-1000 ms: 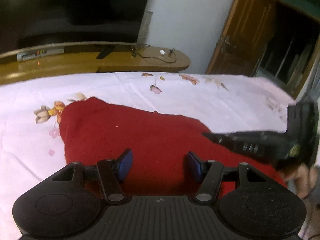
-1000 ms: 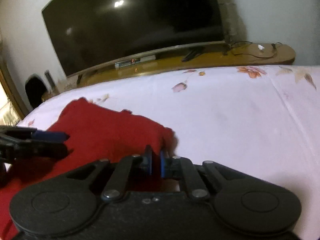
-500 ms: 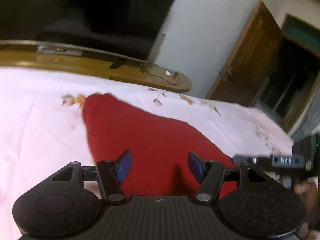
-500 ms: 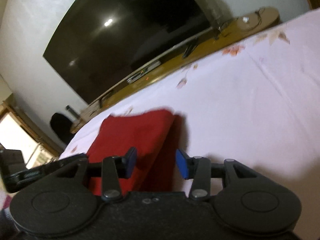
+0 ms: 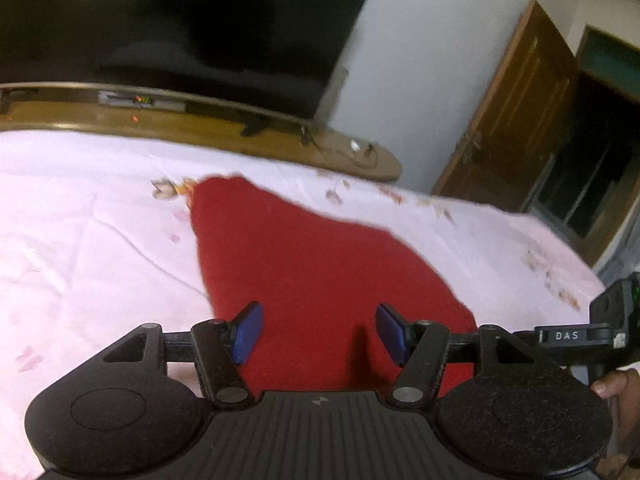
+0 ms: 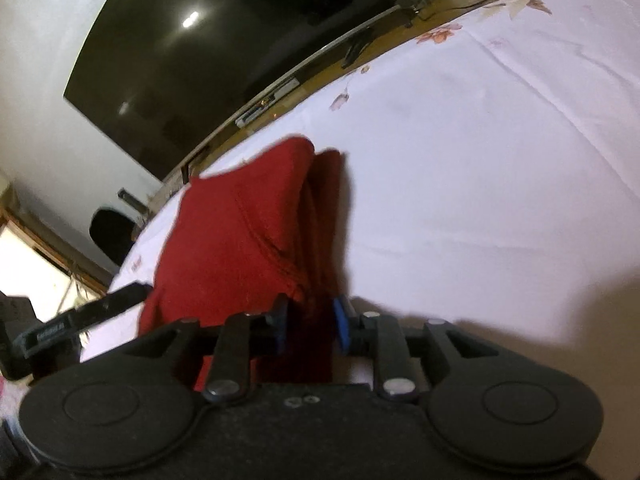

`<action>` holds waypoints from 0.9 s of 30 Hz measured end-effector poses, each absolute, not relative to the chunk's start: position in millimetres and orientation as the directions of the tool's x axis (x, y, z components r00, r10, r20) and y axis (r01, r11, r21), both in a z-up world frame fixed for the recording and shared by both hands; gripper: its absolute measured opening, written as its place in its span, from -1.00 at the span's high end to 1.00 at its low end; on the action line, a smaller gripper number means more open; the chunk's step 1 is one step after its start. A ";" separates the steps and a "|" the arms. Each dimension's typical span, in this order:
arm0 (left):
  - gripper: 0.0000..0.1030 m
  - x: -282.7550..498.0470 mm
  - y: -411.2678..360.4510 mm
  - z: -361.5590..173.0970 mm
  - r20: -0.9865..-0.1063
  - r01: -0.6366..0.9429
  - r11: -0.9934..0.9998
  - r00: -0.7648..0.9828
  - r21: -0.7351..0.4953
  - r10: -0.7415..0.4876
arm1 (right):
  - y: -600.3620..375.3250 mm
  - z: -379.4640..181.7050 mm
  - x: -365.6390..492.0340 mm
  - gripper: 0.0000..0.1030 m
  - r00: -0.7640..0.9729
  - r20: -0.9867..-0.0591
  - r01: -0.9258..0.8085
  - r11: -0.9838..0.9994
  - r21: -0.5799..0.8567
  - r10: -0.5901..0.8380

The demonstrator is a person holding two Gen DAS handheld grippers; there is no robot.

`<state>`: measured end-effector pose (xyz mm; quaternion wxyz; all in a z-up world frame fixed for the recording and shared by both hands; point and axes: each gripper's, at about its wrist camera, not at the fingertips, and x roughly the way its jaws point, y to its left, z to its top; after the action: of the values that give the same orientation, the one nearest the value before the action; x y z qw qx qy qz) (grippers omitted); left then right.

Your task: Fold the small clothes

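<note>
The pale floral bedsheet lies bare and flat to the right of the red garment, wide open for a hand to sweep across; to the garment's left it is just as clear, only lightly creased. At the far edge the wooden TV shelf and the big dark television close off the way forward; a wooden door stands at the right; the right gripper, jaws closing with red cloth between them, and the left gripper crowd the garment's near end.
</note>
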<state>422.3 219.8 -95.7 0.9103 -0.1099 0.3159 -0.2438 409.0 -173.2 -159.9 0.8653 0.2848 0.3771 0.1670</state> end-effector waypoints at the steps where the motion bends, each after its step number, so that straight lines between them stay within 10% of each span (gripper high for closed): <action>1: -0.21 413.4 225.1 -90.1 -0.505 0.373 0.857 0.695 -0.355 -0.511 | -176.0 -154.1 402.0 0.54 0.672 -0.534 -0.086 0.771 0.631 0.513; 18: -0.27 336.4 224.1 -141.7 -0.633 0.175 0.919 0.678 -0.354 -0.373 | -158.0 -167.1 367.4 0.47 0.639 -0.607 -0.143 0.849 0.509 0.472; 22: -1.00 303.4 207.7 -109.3 -0.642 0.083 0.954 0.723 -0.288 -0.256 | -156.5 -144.0 350.4 -0.23 0.608 -0.656 -0.138 0.873 0.468 0.448; 23: -1.00 291.1 202.4 -97.4 -0.630 0.070 0.959 0.740 -0.275 -0.235 | -156.5 -136.2 341.3 -0.56 0.611 -0.658 -0.151 0.880 0.450 0.441; 27: -1.00 250.1 180.7 -51.5 -0.612 0.010 0.966 0.772 -0.258 -0.171 | -156.8 -99.7 297.5 -0.74 0.622 -0.634 -0.226 0.881 0.416 0.459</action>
<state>250.1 180.7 -51.5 0.9336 -0.1208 0.3338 -0.0486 297.5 -156.8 -99.7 0.8880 0.1499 0.3897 0.1928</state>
